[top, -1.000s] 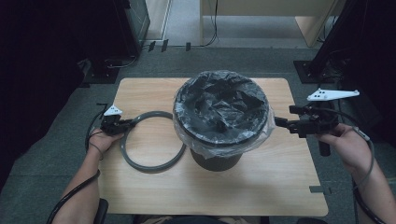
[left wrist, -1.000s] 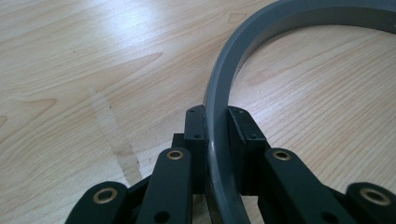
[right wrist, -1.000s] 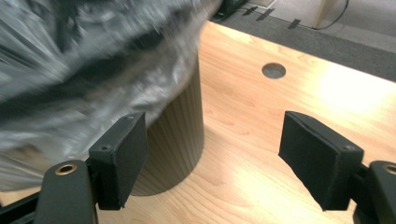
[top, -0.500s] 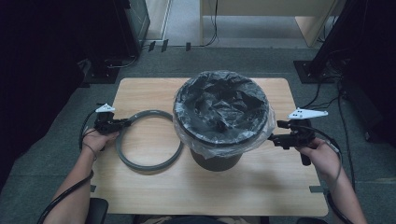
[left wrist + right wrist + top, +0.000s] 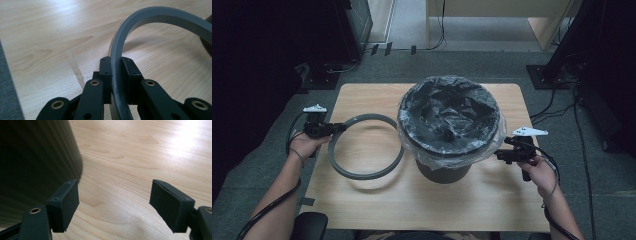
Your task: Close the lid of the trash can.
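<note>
Wooden table [image 5: 492,210] with a dark bin [image 5: 448,131] at its middle, lined with a plastic bag. Left gripper [image 5: 337,128] clamps a grey ring [image 5: 364,146] by its rim, left of the bin, one side lifted. Right gripper [image 5: 501,155] sits just beside the bin's right side, jaws wide apart, holding nothing.

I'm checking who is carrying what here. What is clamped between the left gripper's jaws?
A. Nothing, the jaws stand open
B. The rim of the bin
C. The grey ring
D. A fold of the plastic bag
C: in the left gripper view the left gripper has both pads pressed on the band of the grey ring, beside the bin.
</note>
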{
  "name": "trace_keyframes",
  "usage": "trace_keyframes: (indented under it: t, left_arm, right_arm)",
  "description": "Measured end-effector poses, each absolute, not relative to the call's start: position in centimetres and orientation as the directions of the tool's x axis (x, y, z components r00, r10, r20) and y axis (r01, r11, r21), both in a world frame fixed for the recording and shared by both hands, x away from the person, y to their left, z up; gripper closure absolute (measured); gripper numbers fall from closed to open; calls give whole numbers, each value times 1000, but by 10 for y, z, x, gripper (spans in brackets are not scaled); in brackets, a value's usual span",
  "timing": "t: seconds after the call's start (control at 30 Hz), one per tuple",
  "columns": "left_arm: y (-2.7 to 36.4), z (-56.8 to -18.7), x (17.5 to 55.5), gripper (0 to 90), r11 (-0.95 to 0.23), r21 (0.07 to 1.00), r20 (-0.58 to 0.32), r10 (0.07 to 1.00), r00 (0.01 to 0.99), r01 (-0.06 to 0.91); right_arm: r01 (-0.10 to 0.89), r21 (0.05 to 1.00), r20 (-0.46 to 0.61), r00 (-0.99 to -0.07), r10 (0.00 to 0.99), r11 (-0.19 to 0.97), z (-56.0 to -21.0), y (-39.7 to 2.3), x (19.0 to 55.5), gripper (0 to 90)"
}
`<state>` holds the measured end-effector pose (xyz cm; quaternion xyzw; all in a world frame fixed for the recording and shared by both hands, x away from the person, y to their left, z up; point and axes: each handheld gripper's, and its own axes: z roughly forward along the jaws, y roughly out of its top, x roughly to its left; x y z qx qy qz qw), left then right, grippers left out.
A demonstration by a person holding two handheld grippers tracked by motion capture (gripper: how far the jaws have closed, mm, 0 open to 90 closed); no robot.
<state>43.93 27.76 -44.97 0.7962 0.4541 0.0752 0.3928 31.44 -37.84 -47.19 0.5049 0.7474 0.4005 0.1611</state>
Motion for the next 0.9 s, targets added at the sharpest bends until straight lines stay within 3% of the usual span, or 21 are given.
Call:
trace_keyframes:
  t: [0.23,0.67,0.9]
  left_arm:
    - [284,-416,444,796,-278,696,-243,776,582,661]
    - [294,-349,448,796,-247,713,-264,772,578,656]
    - [299,-311,450,797,-236,719,-274,768,579,654]
  right_arm:
    - [634,749,108,-404,909,192,-491,-375,321,233]
    - [584,769,32,-443,896,261,-513,-364,329,220]
    - [604,739,0,-445,895,300,-521,-359,329,210]
